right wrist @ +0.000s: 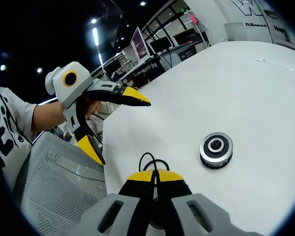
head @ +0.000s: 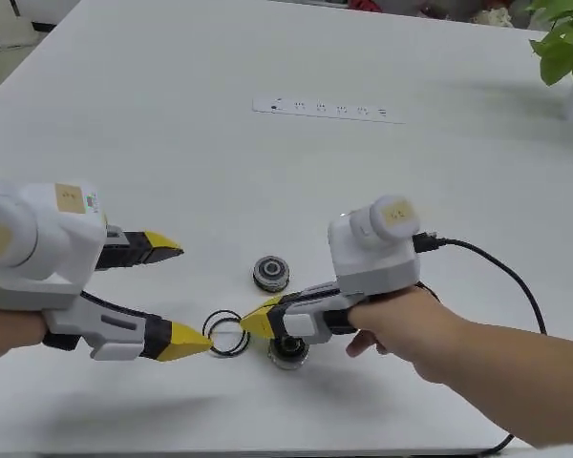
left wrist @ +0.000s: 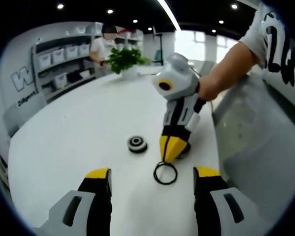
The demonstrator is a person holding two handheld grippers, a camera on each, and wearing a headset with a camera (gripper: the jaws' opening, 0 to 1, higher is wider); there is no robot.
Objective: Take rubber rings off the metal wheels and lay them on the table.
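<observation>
**Rings lie between your claws**

Your left claw (head: 186, 296) hangs released. Just right of its nearer tip, the rubber rings (head: 226, 334) lie on the desk (head: 172, 143), touching your clenched right claw (head: 255, 322), one wheel (head: 288, 353) beneath it.

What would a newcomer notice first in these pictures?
Two yellow-tipped grippers face each other over the white table: the left gripper open, the right gripper shut, its tip at the black rubber rings lying on the table. One metal wheel stands just beyond them, and a second metal wheel sits under the right gripper.
</observation>
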